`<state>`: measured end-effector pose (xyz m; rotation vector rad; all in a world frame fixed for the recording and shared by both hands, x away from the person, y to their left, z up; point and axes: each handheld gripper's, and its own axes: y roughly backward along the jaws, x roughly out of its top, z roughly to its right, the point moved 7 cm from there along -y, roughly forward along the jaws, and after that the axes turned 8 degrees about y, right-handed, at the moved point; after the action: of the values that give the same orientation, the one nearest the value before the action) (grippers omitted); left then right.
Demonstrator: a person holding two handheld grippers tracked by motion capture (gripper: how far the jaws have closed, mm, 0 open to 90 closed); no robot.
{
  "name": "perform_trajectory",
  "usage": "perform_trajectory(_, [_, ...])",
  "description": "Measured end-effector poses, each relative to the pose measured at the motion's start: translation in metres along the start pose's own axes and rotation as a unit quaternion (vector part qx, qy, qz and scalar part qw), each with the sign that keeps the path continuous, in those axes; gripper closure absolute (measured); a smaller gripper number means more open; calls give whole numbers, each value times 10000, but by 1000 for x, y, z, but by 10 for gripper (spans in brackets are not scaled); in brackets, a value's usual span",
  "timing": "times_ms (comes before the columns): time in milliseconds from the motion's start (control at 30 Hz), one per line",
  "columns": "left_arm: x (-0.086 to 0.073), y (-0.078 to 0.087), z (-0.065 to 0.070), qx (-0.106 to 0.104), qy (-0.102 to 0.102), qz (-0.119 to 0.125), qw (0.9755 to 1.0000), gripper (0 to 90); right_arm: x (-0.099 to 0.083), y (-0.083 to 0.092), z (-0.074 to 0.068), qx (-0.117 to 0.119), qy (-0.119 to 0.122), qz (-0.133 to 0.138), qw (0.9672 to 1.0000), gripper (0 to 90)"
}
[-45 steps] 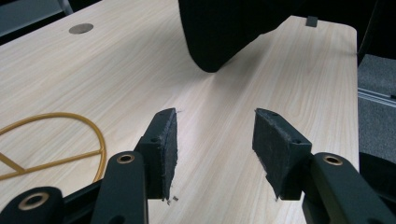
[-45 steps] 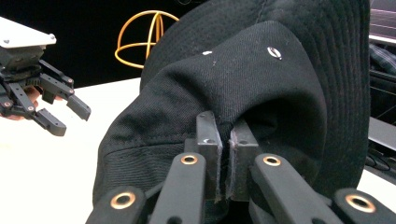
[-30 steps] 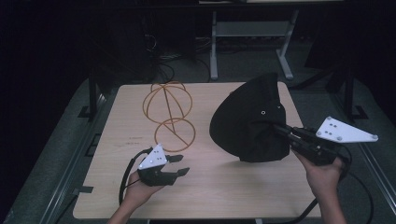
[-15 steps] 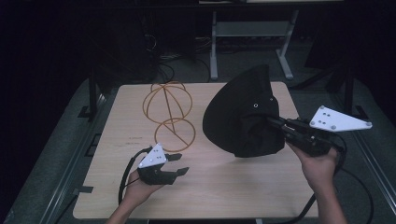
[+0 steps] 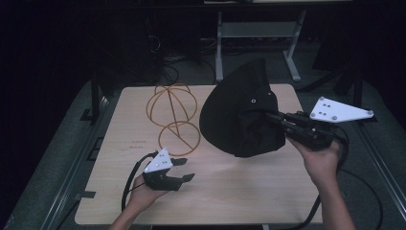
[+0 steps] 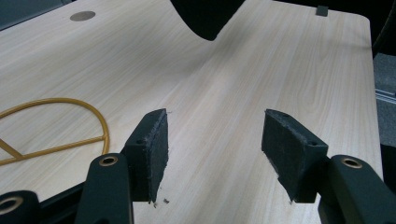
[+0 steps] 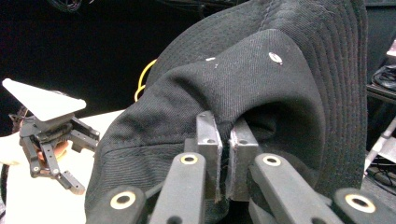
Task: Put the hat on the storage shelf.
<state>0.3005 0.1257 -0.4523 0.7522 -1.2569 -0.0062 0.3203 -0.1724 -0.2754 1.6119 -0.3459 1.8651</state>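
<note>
Above the table, black hat [image 5: 239, 112] tilted, crown up-left

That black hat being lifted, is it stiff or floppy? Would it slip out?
Probably floppy: the black hat sags and folds around the right gripper, pinched by a fold of fabric. It looks light, hanging from that one pinch. Its woven cloth seems unlikely to slip.

text: none legible | labels/brands/numbers: none | surface [image 5: 230, 191]: faint dark marks at 9 o'clock of centre, too small to read | hat [image 5: 239, 115]: bare metal eyelets, no logo visible
</note>
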Motion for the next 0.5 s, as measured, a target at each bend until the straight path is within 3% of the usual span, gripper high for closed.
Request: perform_trajectory(500, [-5,-1,0,14,-20,-21,10000,390,24,-32,4,346,72,-74,9993,857])
